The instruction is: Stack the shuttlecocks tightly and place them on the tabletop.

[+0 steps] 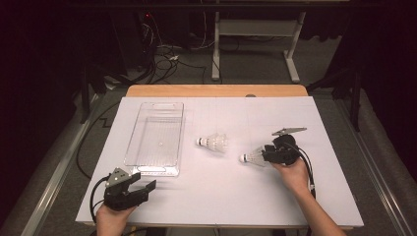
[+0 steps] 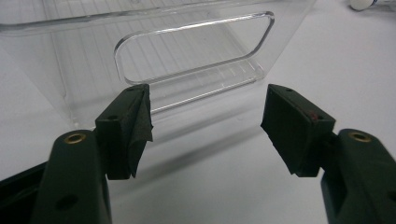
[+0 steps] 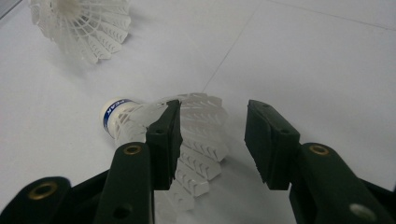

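A dim workshop, cables on the floor beyond, and a white-topped table (image 1: 216, 196) under my two hand-held grippers. Nearest me, my left gripper (image 1: 142, 189) rests on the table just short of the clear plastic bin (image 1: 147, 169), jaws wide apart and holding nothing. My right gripper (image 3: 212, 135) is spread around the feather skirt of the near shuttlecock (image 3: 196, 135), which lies on its side on the table; the jaws have not closed, one pad at the feathers, the other clear of them. Farther off, the second shuttlecock (image 1: 213, 142) lies between gripper and bin. The bin looks empty, so by my reckoning nothing is stowed yet: both shuttlecocks remain to be lifted and placed.
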{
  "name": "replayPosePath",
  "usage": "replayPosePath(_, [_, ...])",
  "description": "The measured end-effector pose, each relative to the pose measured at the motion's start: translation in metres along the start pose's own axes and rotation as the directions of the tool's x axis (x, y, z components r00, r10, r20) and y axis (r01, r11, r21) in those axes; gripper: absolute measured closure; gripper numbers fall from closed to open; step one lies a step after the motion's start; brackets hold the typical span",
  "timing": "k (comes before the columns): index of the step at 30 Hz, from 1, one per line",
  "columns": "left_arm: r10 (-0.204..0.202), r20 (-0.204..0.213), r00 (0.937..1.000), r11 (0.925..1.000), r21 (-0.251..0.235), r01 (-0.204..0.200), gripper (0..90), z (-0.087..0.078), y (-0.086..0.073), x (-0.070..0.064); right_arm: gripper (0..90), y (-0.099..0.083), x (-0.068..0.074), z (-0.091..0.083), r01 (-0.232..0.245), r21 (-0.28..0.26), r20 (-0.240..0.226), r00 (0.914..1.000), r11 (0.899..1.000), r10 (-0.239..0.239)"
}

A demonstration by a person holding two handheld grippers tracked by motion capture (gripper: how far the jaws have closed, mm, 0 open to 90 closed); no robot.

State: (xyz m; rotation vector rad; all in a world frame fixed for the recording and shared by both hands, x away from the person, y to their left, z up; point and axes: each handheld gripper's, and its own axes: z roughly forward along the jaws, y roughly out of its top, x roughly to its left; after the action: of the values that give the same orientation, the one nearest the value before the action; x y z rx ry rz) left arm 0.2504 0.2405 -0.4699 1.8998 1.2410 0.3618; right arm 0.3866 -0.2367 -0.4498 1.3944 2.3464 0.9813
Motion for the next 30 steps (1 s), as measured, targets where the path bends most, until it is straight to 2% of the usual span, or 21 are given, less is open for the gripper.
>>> replayPosePath(15, [0.001,-0.002,1.0000,1.0000,0.000,-0.001,33.7,0.000,0.000,0.000,56.8,-0.005,-0.003,-0.001,-0.010,0.014,0.011,0.9999,1.000,0.010])
replayPosePath(30, [0.000,-0.003,1.0000,1.0000,0.000,0.000,33.7,0.000,0.000,0.000,55.3,-0.010,-0.003,-0.015,0.002,-0.023,0.018,0.9998,1.000,-0.002])
